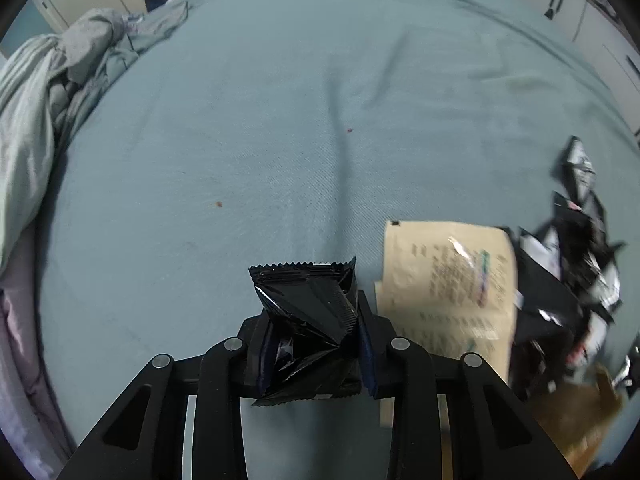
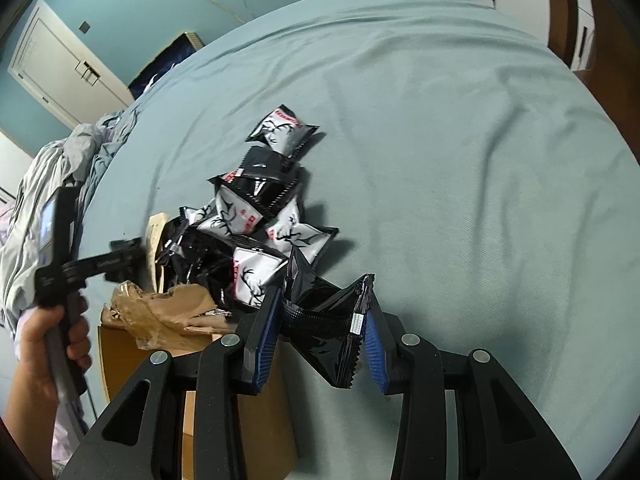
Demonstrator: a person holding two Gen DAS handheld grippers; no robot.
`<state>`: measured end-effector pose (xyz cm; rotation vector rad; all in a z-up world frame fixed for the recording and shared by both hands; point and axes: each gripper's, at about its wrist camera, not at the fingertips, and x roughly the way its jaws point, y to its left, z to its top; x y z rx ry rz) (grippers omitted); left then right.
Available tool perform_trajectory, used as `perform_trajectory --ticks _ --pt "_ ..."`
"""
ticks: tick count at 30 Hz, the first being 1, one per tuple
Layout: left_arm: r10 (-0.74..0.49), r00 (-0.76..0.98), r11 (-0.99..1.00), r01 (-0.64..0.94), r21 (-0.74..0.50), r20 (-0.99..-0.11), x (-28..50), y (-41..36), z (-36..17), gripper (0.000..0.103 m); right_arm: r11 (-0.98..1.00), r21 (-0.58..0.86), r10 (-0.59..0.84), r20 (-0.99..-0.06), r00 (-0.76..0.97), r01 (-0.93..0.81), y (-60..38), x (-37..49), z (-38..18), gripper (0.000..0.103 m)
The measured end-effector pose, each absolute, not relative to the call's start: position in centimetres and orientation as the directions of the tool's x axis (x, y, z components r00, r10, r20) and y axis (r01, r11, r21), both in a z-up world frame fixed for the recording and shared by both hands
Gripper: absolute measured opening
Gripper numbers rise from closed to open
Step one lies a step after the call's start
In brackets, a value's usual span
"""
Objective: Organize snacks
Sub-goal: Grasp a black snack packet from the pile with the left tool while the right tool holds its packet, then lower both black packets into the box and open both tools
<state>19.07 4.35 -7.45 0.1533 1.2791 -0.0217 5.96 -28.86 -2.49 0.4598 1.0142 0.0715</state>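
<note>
Both grippers over the bed [image 2: 460, 120], each loaded. The left gripper [image 1: 310, 344] was clamped on a crumpled black snack packet [image 1: 308, 304], its crimped top edge standing clear of the fingers. The right gripper [image 2: 320, 336] pinched a second black packet [image 2: 332, 336], folded between its blue pads [image 2: 264, 336]. The remaining snack pile [image 2: 260, 216] lay just beyond, beside a cardboard box [image 2: 248, 420] stuffed with brown paper [image 2: 168, 308]. Good practice, judged: keep the grip firm on slippery foil, carry each packet low, and release it flat among like packets
</note>
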Motion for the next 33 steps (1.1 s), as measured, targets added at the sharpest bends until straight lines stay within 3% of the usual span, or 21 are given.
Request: perform_trajectory --ticks 10,16,24,33 --pt "-0.056 0.424 0.994 0.105 -0.013 -0.904 11.9 7.2 1.3 0.032 0.918 0.359 0.197 -0.78 0.595 0.168 -28.9 3.0 -0.4 0.037" --pt "-0.099 0.463 0.993 0.108 -0.055 -0.881 8.0 7.9 3.7 0.032 0.926 0.33 0.163 -0.786 0.597 0.181 -28.8 2.1 0.0 0.037" --pt "-0.185 0.463 0.98 0.156 -0.126 -0.867 5.3 7.4 3.8 0.032 0.892 0.425 0.243 -0.737 0.631 0.154 -29.3 0.2 0.6 0.037" --pt "-0.29 0.412 0.934 0.319 -0.161 -0.864 4.3 1.7 1.3 0.032 0.922 0.385 0.267 -0.714 0.647 0.044 -27.0 0.0 1.1 0.037"
